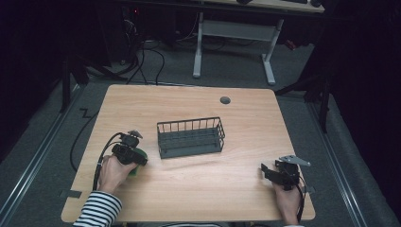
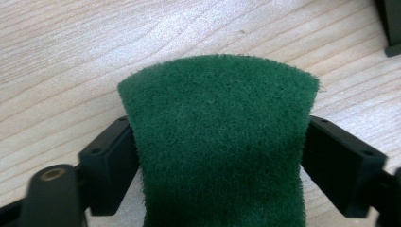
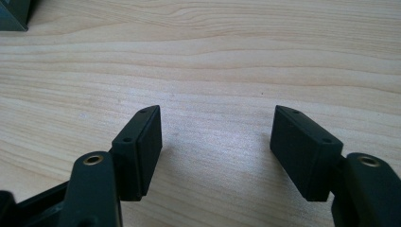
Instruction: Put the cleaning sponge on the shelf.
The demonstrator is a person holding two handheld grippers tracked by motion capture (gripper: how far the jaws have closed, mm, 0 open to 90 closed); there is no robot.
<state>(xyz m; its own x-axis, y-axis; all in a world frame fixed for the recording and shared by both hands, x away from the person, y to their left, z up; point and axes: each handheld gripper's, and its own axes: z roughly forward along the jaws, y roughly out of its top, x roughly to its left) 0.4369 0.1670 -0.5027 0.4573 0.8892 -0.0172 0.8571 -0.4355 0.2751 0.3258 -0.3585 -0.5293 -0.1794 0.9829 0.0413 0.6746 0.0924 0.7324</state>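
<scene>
A green scouring pad (image 2: 217, 137) fills the space between the jaws of my left gripper (image 2: 220, 156), which is shut on it just above the wooden table. From above, the left gripper (image 1: 135, 158) sits at the table's left, with the green pad (image 1: 137, 168) peeking out beneath it, a short way left of a dark wire basket (image 1: 190, 137). My right gripper (image 3: 215, 142) stands open over bare wood with nothing between its jaws. In the high view the right gripper (image 1: 269, 171) rests near the table's front right corner.
The wire basket stands at the table's middle and looks empty; a corner of the basket (image 3: 14, 14) shows at the top left of the right gripper view. A round cable hole (image 1: 225, 100) lies at the far side. Cables (image 1: 101, 156) trail from the left gripper.
</scene>
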